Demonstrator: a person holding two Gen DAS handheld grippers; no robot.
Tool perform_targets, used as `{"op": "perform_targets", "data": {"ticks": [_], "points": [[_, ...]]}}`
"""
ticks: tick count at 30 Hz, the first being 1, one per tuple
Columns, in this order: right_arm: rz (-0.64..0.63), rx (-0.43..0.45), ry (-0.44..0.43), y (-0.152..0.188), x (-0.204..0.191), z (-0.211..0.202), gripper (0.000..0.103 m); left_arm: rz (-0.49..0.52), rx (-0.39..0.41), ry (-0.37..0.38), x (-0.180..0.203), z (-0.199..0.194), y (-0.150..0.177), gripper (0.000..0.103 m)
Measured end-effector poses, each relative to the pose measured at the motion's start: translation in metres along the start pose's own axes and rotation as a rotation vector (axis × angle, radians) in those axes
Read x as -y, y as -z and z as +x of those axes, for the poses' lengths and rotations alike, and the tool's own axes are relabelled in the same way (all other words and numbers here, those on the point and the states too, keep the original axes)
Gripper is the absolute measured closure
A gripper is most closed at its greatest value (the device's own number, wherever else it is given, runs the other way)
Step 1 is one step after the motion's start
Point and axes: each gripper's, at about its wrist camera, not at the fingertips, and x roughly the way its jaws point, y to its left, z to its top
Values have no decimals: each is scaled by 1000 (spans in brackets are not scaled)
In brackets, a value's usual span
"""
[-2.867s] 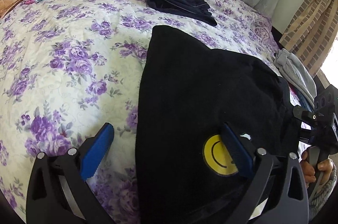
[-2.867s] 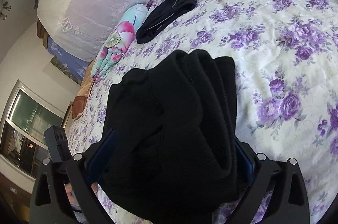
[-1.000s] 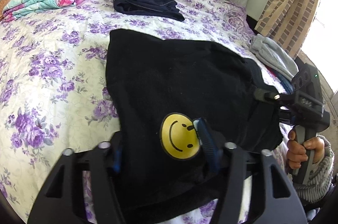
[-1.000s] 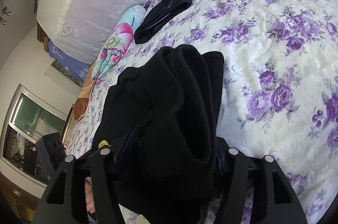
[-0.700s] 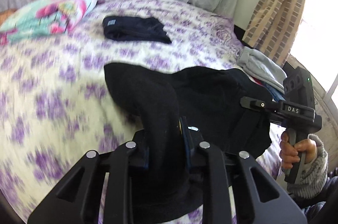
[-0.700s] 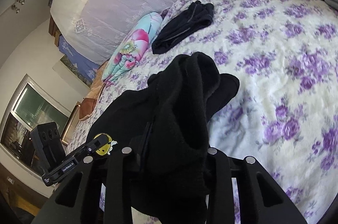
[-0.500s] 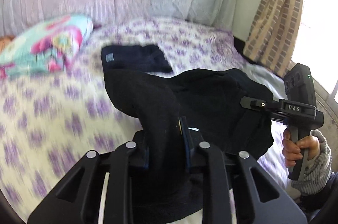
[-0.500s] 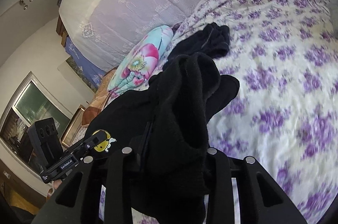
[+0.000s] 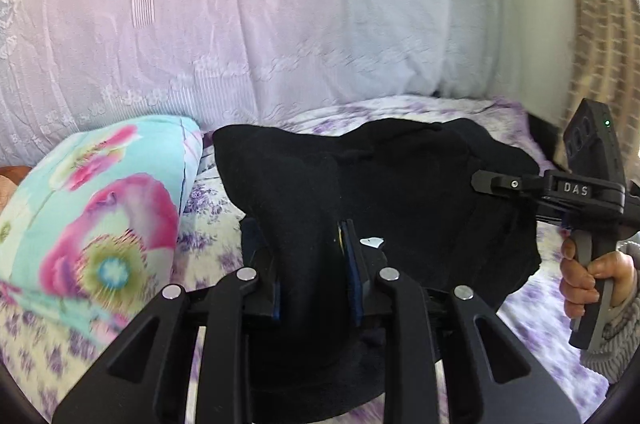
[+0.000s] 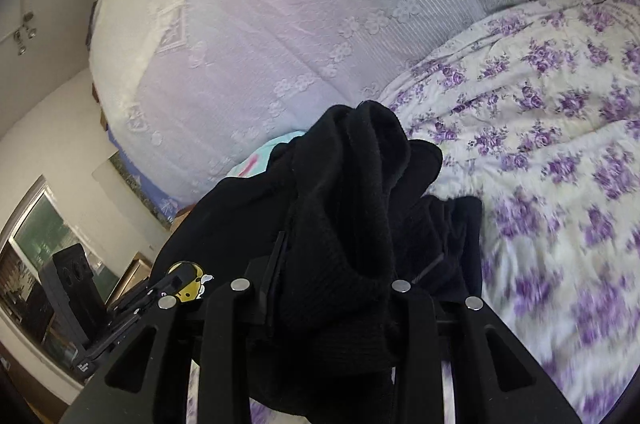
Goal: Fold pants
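The black fleece pants (image 9: 400, 183) hang bunched between both grippers, lifted off the bed. My left gripper (image 9: 308, 256) is shut on one end of the pants, cloth squeezed between its blue pads. My right gripper (image 10: 332, 264) is shut on the other end (image 10: 352, 207); it also shows at the right of the left wrist view (image 9: 500, 181), held by a hand. A yellow smiley patch (image 10: 188, 284) shows in the right wrist view beside the left gripper's body.
The bed's purple-flowered quilt (image 10: 560, 111) lies below. A folded turquoise and pink floral blanket (image 9: 92, 207) sits at the left. A pale lace-covered headboard (image 9: 280, 15) stands behind. A patterned curtain (image 9: 600, 35) hangs at the right.
Both grippers closed on the pants and lifted them off the quilt, moving toward the headboard. The other dark garment on the bed has dropped out of view.
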Motion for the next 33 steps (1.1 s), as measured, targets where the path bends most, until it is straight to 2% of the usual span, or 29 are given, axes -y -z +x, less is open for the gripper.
{"op": "perform_targets", "data": {"ticks": [2, 4, 5, 6, 7, 8, 10, 12, 16, 18, 20, 25, 28, 30, 33], "points": [[26, -24, 37, 2, 23, 30, 72, -8, -45, -10, -11, 40, 9, 77], [36, -69, 112, 12, 46, 60, 71, -23, -116, -26, -20, 78, 23, 71], [39, -87, 166, 20, 59, 72, 70, -36, -165, -59, -25, 100, 36, 63], [34, -77, 205, 28, 71, 80, 62, -44, -187, -78, -29, 113, 47, 52], [54, -64, 196, 34, 83, 82, 46, -59, -154, -102, -33, 119, 59, 46], [92, -53, 159, 38, 92, 82, 43, -70, -120, -129, -35, 117, 65, 33], [141, -64, 122, 37, 99, 81, 41, -73, -111, -135, -37, 116, 66, 29], [98, -59, 162, 32, 88, 78, 40, -64, -115, -150, -37, 112, 60, 28], [31, 20, 214, 28, 58, 45, 40, -52, -77, -230, -25, 80, 55, 28], [5, 76, 245, 31, 40, 16, 39, -54, -46, -269, -10, 50, 61, 16], [-30, 112, 260, 41, 18, -9, 38, -75, 1, -296, 4, 14, 63, 12], [-140, 154, 334, 100, -38, -64, 16, -64, 47, -326, 49, -54, 82, 5], [-214, 198, 428, 140, -62, -82, 7, -85, 46, -359, 66, -83, 100, 5], [-232, 247, 487, 167, -70, -94, 5, -120, 42, -359, 70, -98, 115, 5], [-258, 270, 502, 190, -74, -103, 4, -162, 32, -341, 69, -109, 134, 5]]}}
